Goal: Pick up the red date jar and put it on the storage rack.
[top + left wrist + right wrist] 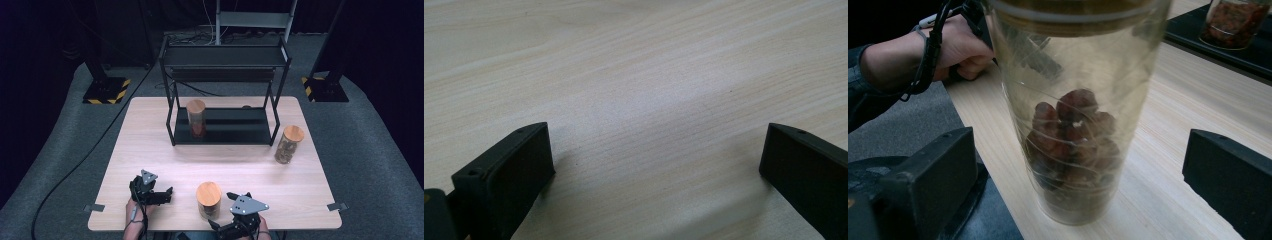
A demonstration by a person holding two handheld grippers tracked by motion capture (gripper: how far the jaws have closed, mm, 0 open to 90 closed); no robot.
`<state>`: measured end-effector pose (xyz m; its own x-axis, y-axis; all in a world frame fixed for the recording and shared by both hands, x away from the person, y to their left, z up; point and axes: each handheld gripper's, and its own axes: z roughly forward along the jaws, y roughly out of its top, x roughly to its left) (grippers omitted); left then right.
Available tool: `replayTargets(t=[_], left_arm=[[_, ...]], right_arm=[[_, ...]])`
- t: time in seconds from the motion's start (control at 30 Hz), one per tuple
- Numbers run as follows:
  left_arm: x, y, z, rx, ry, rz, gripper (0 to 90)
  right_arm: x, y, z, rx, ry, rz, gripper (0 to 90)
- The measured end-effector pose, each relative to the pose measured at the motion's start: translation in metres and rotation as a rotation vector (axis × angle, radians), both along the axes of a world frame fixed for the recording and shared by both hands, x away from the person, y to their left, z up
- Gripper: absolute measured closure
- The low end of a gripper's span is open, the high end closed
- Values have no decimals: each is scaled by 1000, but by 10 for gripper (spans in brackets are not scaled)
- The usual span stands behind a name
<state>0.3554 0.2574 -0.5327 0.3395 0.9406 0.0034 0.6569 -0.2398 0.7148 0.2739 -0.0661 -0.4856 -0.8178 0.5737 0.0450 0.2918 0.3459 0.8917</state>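
Partly cropped, jar point(1075, 125) between right hand-held gripper point(1075, 190) jaws.

Count from the high view:

- 3 glass jars with wooden lids: one point(208, 199) at 6 o'clock on the bench point(150, 150), between my two units; one point(196, 118) at 12 o'clock on the rack's lower shelf; one point(289, 144) at 3 o'clock, just beside the rack's right leg.
- 1 black two-tier rack point(225, 60) at 12 o'clock.
- 2 hand-held grippers: my left hand-held gripper point(169, 192) at 7 o'clock, my right hand-held gripper point(223, 210) at 6 o'clock. 2 black jaws each, 4 total.
- 2 metal clips on the bench's near edge: one point(94, 207) at 8 o'clock, one point(337, 206) at 4 o'clock.
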Motion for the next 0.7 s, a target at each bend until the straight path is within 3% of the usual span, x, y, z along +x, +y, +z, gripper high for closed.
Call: replayTargets(t=[0.3,0.7], left_arm=[[0,0,0,1,0,0,2],[0,0,0,1,0,0,2]], right_arm=[[9,18,-11,-1,1,49,2],[17,30,-22,23,-20,60,1]])
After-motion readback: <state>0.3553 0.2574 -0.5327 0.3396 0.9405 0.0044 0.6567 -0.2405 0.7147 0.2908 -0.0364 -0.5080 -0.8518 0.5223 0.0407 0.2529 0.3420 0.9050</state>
